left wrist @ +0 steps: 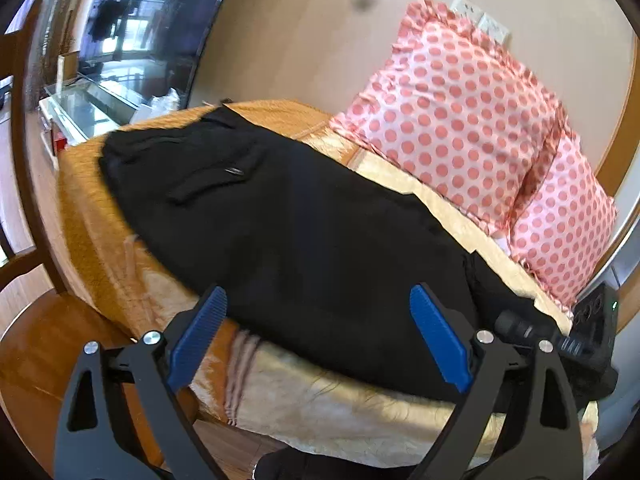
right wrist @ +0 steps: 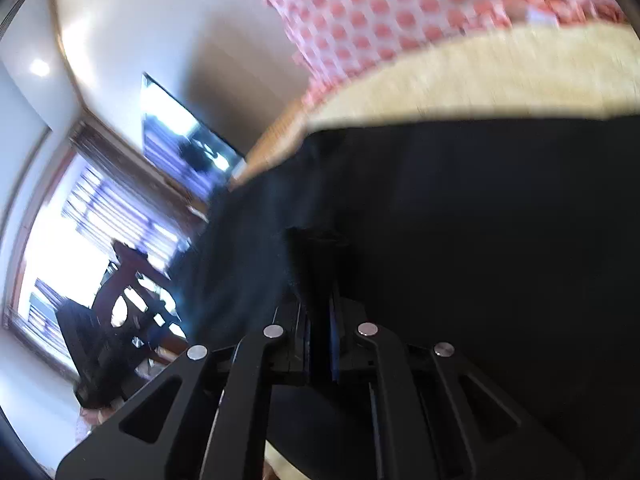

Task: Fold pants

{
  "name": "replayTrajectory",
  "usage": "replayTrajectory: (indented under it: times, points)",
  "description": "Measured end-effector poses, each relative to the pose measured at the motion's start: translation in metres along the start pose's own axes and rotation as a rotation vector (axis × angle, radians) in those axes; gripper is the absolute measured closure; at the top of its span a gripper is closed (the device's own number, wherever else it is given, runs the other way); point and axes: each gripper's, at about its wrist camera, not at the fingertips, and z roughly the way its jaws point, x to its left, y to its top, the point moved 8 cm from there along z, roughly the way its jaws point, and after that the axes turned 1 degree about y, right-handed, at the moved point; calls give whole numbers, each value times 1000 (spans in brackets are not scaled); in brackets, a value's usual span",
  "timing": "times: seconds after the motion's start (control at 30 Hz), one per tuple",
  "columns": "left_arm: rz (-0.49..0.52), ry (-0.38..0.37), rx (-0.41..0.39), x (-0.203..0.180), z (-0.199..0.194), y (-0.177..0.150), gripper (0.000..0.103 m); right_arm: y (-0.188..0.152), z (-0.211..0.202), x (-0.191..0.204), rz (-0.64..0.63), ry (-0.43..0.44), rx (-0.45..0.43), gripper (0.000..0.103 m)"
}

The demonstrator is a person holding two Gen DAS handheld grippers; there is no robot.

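Black pants point(left wrist: 304, 232) lie spread along the bed, waistband and a back pocket at the far left end. My left gripper point(left wrist: 320, 332) is open over the near edge of the pants, its blue pads point(left wrist: 200, 336) apart and holding nothing. My right gripper point(right wrist: 320, 320) is shut on a fold of the black pants point(right wrist: 460, 240), and the cloth fills most of the right wrist view. The right gripper also shows in the left wrist view point(left wrist: 560, 340) at the pants' right end.
The bed has an orange cover point(left wrist: 88, 216) and a cream blanket point(left wrist: 340, 412). Two pink polka-dot pillows point(left wrist: 460, 120) lean on the wall behind. A television point(left wrist: 132, 28) hangs at the left, with a wooden chair point(left wrist: 24, 160) beside the bed.
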Motion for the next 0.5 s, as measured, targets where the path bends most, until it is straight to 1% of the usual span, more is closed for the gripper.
replayTrajectory:
  times: [0.03,0.1,0.13,0.17,0.23,0.27,0.33,0.4,0.5]
  points:
    - [-8,3,-6,4,-4,0,10,14,-9,9,-7,25,-52,96]
    - [-32,-6,-11,10,-8,1,10,30,-14,26,-36,57,-118,96]
    - [-45,-12,-10,13,-7,1,10,32,-13,36,-61,69,-136,96]
    - [-56,-13,-8,15,-7,0,10,30,-5,42,-104,62,-112,96]
    - [-93,-17,15,22,-3,-3,11,13,23,49,-160,29,-15,96]
    - [-108,-26,24,23,-1,-4,11,4,30,48,-176,15,16,96]
    - [-152,-65,41,27,0,-6,11,-11,43,46,-232,-31,55,95]
    - [-177,-79,38,30,0,-4,12,-19,46,47,-272,-60,60,95]
    - [-222,-101,25,37,1,1,11,-15,43,54,-327,-77,23,95]
